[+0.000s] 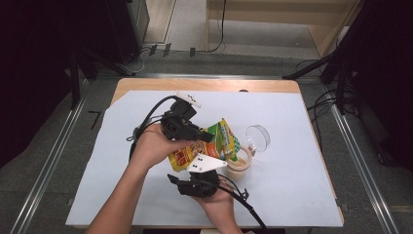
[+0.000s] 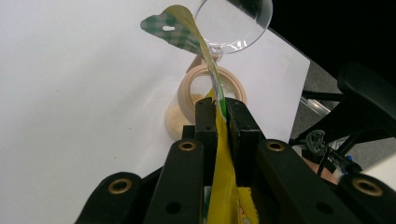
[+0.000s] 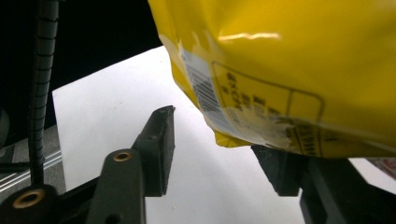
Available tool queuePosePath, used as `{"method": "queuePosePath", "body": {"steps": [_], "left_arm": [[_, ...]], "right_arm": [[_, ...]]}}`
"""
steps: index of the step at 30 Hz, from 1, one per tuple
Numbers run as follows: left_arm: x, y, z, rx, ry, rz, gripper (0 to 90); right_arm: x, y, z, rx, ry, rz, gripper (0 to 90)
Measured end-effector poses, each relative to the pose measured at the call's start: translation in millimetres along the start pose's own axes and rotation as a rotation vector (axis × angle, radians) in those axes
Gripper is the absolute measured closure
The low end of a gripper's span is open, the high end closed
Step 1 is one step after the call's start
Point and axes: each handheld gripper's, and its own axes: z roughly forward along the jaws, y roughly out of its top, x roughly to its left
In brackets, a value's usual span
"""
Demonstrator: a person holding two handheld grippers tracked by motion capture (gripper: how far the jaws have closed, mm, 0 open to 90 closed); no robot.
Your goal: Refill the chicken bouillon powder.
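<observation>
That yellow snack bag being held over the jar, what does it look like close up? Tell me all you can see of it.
The bag is a glossy yellow foil-like pouch with colourful print, a green checked top edge with a hanging hole, and a barcode and printed box on its back. It hangs tilted above the open jar, top edge toward it. The left tongs pinch it edge-on. The right tongs stand open beneath its bottom corner, which seems to rest on one jaw.
</observation>
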Motion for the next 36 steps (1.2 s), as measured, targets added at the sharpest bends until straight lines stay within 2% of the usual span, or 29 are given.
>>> {"method": "queuePosePath", "body": {"steps": [9,15,28,31,32,36], "left_arm": [[7.1,-4.9,1.3,0.012,-0.022,-0.008,85.5],[15.0,-9.5,0.3,0.013,-0.059,-0.016,85.4],[25.1,-17.2,-2.3,0.016,-0.079,-0.019,86.9],[29.0,-20.7,-3.4,0.003,-0.103,-0.003,87.4],[31.8,-23.9,-4.6,-0.011,-0.123,0.011,87.5],[36.8,-29.4,-9.4,-0.034,-0.113,0.031,87.9]], "right_arm": [[-7.8,-7.4,0.7,0.030,-0.020,0.024,47.2],[-10.6,-11.8,2.0,0.050,-0.039,0.018,46.5],[-13.5,-16.9,-0.7,0.058,-0.076,0.012,44.4],[-13.9,-17.8,-2.1,0.054,-0.080,0.013,44.4],[-14.1,-17.9,-2.7,0.054,-0.080,0.016,44.4],[-14.1,-17.7,-6.5,0.043,-0.085,0.006,44.6]]}}
